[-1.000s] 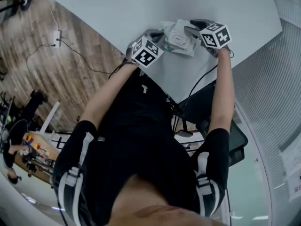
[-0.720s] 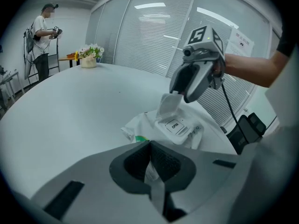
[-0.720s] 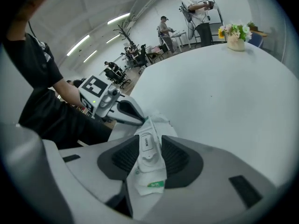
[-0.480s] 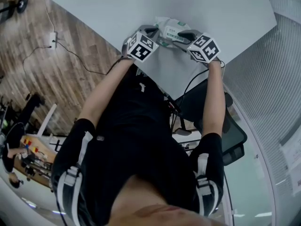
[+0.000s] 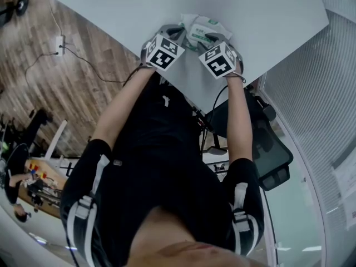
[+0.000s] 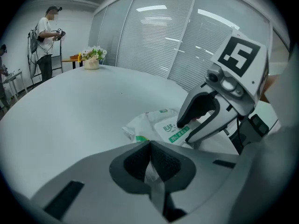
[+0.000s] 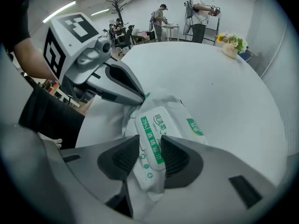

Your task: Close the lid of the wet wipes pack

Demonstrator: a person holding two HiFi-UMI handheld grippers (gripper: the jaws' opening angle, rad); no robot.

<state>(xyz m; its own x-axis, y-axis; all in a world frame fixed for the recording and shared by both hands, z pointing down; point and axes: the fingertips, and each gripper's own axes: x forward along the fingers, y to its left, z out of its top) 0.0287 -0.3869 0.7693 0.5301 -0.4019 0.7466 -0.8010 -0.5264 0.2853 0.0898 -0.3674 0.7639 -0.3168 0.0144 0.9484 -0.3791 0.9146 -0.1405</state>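
Surface (image 5: 139, 15): white, broad, carrying the work near the person's edge. Left gripper (image 6: 150, 164): jaws clenched on a thin fold of wrapper at the edge of the pack (image 6: 156, 122), anchoring it. Right gripper (image 7: 150, 155): jaws closing astride the lid (image 7: 150, 139), pads not seen pressing. The pack lies crumpled between both grippers. The lid appears down; latching cannot be confirmed. Risk: a sideways squeeze may buckle the soft pack instead of seating the lid, and the pinched fold may slip or tear.
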